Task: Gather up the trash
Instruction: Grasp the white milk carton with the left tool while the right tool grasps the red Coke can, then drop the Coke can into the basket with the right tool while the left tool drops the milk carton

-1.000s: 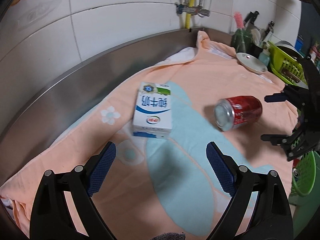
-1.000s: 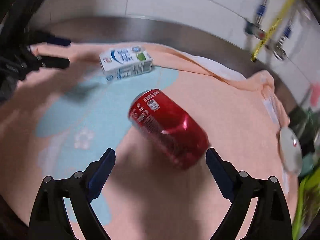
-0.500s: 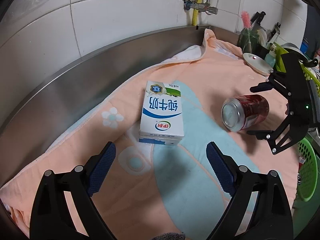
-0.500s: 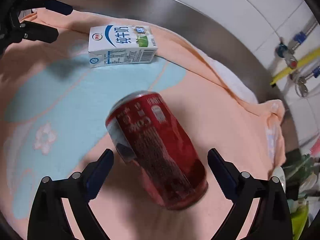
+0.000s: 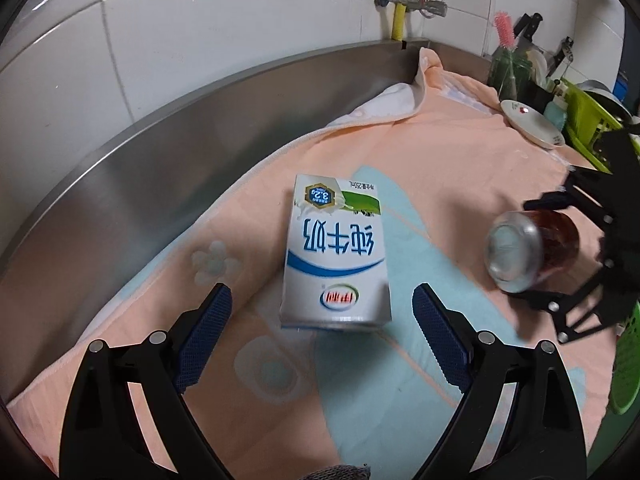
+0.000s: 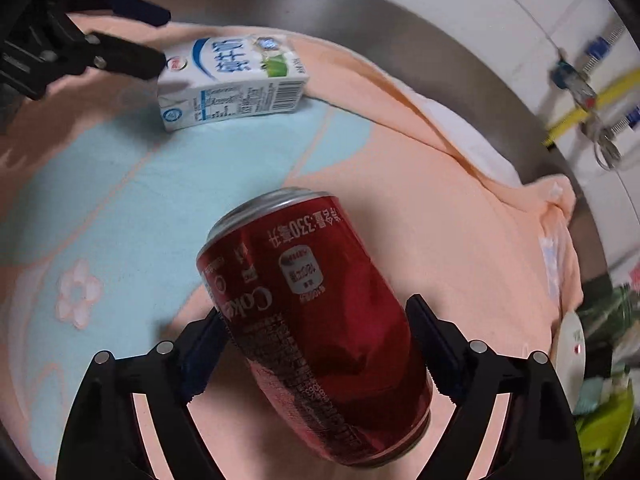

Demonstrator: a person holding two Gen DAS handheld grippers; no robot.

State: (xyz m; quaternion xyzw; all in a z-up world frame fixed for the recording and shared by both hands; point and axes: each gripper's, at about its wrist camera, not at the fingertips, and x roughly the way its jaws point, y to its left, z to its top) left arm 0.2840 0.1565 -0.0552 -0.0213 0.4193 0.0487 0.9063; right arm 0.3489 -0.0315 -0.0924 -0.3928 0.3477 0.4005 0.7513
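A white and blue milk carton (image 5: 336, 248) (image 6: 232, 80) lies flat on a peach and light blue towel (image 5: 460, 168). My left gripper (image 5: 320, 292) (image 6: 162, 40) is open just in front of the carton's near end, one finger on each side, not touching. A red soda can (image 5: 520, 252) (image 6: 316, 312) lies on its side to the right. My right gripper (image 6: 316, 312) (image 5: 524, 250) straddles the can and its jaws are closing, pads close beside the can's wall without a clear press.
A steel backsplash (image 5: 200, 140) and white tiles rise behind the towel. At the far right are a white plate (image 5: 532, 124), a green dish rack (image 5: 588, 120) and a green basket (image 5: 626, 360) below the counter edge.
My left gripper came forward and down until the carton's near end sits between its fingertips. My right gripper sank around the can and its jaws narrowed.
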